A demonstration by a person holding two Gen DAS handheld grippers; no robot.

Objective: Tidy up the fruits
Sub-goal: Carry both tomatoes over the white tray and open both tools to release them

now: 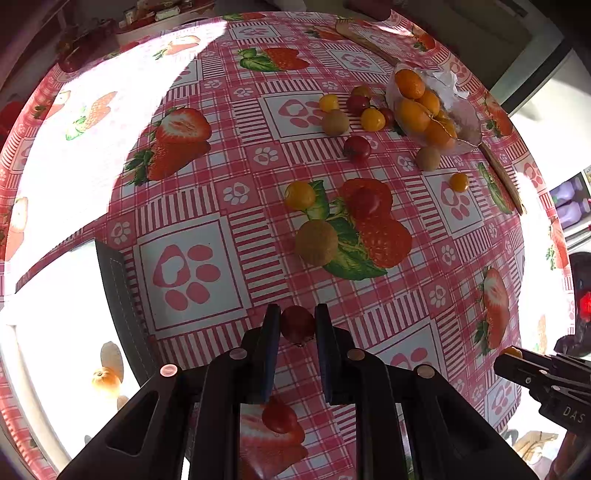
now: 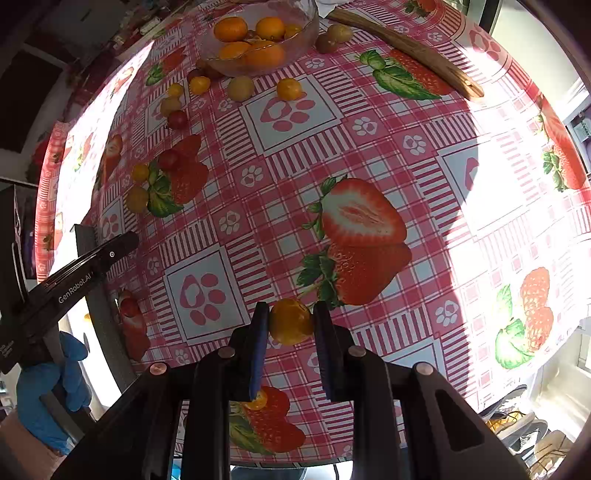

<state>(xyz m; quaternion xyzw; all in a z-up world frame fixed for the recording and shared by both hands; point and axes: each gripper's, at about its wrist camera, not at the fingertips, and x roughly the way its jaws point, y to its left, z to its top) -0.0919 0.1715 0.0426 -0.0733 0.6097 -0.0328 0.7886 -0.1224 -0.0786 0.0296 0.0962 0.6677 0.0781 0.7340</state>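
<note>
The left gripper [image 1: 297,325] pinches a small red fruit [image 1: 297,325] and the right gripper [image 2: 290,322] a yellow one [image 2: 290,322], seemingly just above the tabletop [image 1: 229,155] near its edge, glare washing out the corner.

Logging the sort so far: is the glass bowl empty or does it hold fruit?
It holds fruit. The glass bowl has several oranges inside; small tomatoes lie loose on the tablecloth around it.
</note>
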